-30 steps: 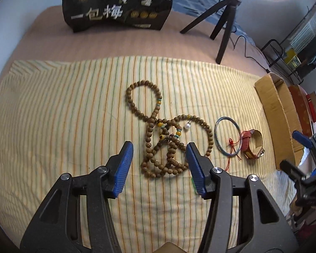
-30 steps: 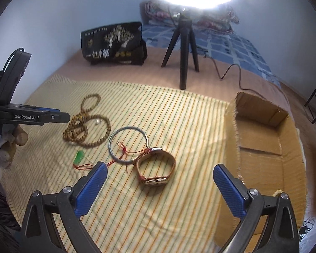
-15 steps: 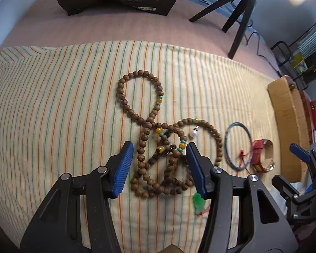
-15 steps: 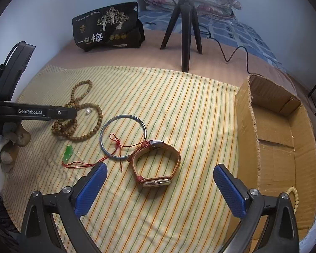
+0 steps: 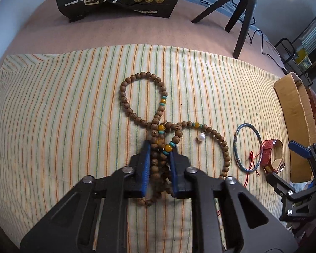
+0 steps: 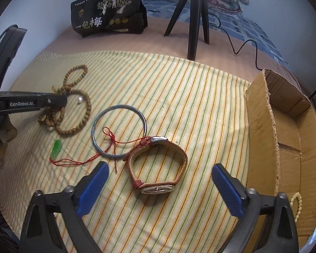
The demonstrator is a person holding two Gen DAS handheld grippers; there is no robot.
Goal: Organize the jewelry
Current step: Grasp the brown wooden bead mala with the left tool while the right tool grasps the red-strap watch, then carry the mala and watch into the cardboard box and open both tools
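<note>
A long brown wooden bead necklace [image 5: 137,113] lies coiled on the striped cloth; it also shows in the right wrist view [image 6: 73,88]. My left gripper [image 5: 159,147] is shut on a bunch of its strands, down at the cloth. A blue-grey bangle [image 6: 119,130], a red-strap watch [image 6: 158,164] and a green pendant on red cord [image 6: 56,148] lie in front of my right gripper [image 6: 160,187]. The right gripper is open and empty, hovering just short of the watch.
An open cardboard box [image 6: 284,139] stands at the cloth's right edge, with a small pale bead bracelet [image 6: 296,204] inside. A black tripod [image 6: 194,19] and a black snack bag [image 6: 109,10] stand beyond the cloth.
My left gripper moved forward and down over the necklace and closed on its strands. My right gripper drew closer to the watch and stayed open.
</note>
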